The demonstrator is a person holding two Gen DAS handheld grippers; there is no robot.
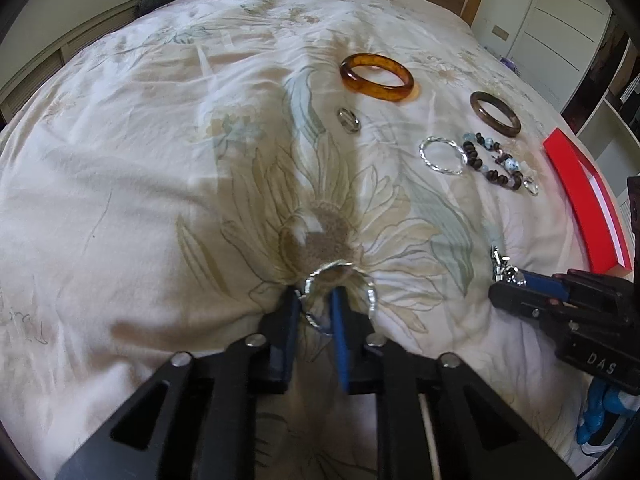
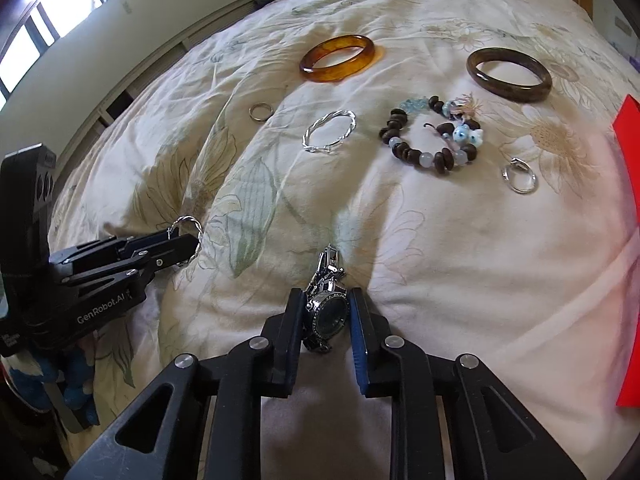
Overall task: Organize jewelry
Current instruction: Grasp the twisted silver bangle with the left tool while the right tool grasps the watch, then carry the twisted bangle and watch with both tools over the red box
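Clearly, both grippers were busy at the lower part of their own views. The left gripper (image 1: 314, 300) had its jaws closed on a twisted silver bangle (image 1: 340, 294); only one side of the ring sat between the blue pads, and the rest stood out to the right over the bedspread (image 1: 120, 160). The right gripper (image 2: 325, 310) was clamped on a silver watch (image 2: 329, 312) at its round case, with the metal strap lying loose ahead of the pads.

Several things could go wrong, in my judgement. The bangle was thin and round, so it could turn or slip out of the pads when lifted, because the hold was on a small part of the wire. The watch case was smooth, and its hanging strap could swing and catch on the soft cloth. The bedspread itself was wrinkled, so a fold could be pinched together with either piece.

The other jewelry lay apart in the upper half of the right wrist view: an amber bangle (image 2: 338, 58), a dark bangle (image 2: 508, 76), a beaded bracelet (image 2: 434, 136), a second twisted bangle (image 2: 329, 132). A red box (image 1: 588, 200) waited at the right edge; a careless swing could hit it.
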